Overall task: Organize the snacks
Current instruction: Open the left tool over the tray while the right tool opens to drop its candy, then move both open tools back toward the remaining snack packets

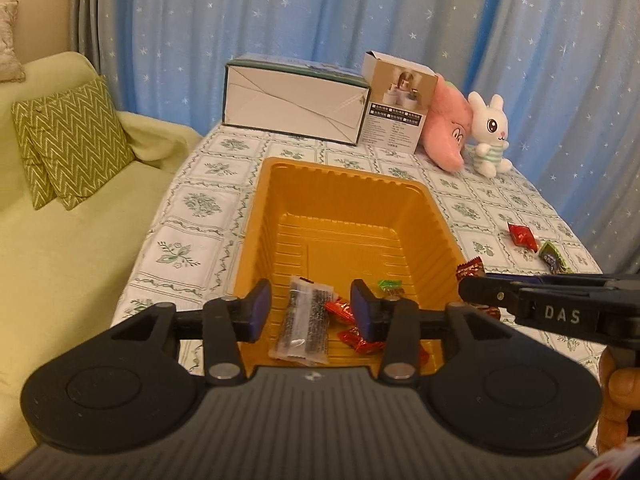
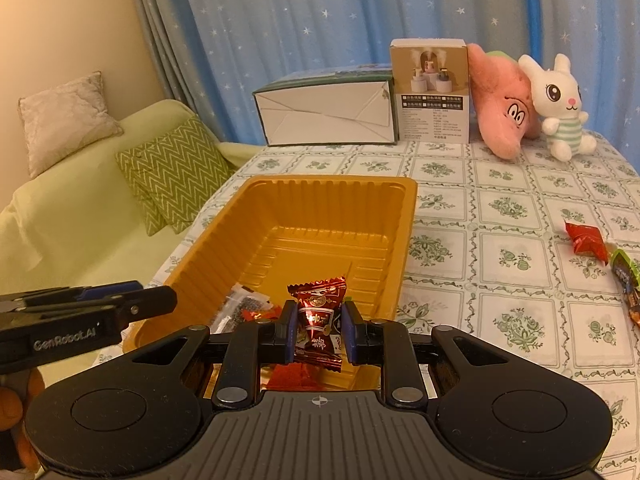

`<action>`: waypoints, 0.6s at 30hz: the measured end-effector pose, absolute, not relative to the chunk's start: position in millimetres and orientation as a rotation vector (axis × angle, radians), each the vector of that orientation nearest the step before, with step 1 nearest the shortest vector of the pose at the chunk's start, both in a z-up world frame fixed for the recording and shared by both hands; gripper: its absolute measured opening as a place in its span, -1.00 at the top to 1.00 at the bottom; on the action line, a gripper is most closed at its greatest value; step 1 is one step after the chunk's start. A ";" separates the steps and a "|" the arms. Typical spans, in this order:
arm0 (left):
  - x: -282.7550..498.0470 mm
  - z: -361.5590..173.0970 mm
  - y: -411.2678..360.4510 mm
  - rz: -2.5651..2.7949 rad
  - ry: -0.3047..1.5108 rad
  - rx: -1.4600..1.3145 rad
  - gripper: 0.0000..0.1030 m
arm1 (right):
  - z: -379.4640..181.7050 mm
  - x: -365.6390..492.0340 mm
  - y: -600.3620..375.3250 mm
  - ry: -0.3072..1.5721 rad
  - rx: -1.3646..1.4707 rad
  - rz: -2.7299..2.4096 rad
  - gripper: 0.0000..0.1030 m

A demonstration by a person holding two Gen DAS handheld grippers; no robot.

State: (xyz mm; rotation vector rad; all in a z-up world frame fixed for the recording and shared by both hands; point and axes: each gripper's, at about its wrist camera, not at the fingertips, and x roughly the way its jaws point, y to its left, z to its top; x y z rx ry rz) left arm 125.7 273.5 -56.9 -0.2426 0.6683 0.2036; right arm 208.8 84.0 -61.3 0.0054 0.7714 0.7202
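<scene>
An orange plastic tray [image 1: 276, 184] [image 2: 404, 232] sits on the flowered tablecloth. In its near end lie a clear packet of dark seeds [image 1: 306, 322], red candies [image 1: 340, 308] and a green candy [image 1: 390, 284]. My left gripper [image 1: 312, 308] is open and empty above the tray's near end. My right gripper [image 2: 319, 330] is shut on a dark red candy [image 2: 318, 320] and holds it over the tray's near right corner; it shows from the side in the left wrist view [image 1: 476, 290]. A red candy [image 2: 586, 240] and a green snack bar [image 2: 628, 280] lie on the cloth at the right.
At the table's far edge stand a white carton [image 2: 326, 114], a small beige box [image 2: 430, 88], a pink plush [image 2: 500, 104] and a white rabbit plush [image 2: 558, 108]. A green sofa with cushions [image 2: 176, 172] is on the left. Blue curtains hang behind.
</scene>
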 end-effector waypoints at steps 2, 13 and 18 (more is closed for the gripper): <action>121.8 -55.7 272.2 0.213 0.658 -0.241 0.23 | -61.4 210.1 87.0 0.777 0.017 0.729 0.54; 105.3 -45.8 264.3 0.219 0.631 -0.240 -0.06 | -56.3 210.6 66.9 0.778 0.118 0.710 -0.26; 93.1 -35.5 252.8 0.222 0.626 -0.226 -0.28 | -52.9 198.0 35.2 0.801 0.171 0.639 -0.26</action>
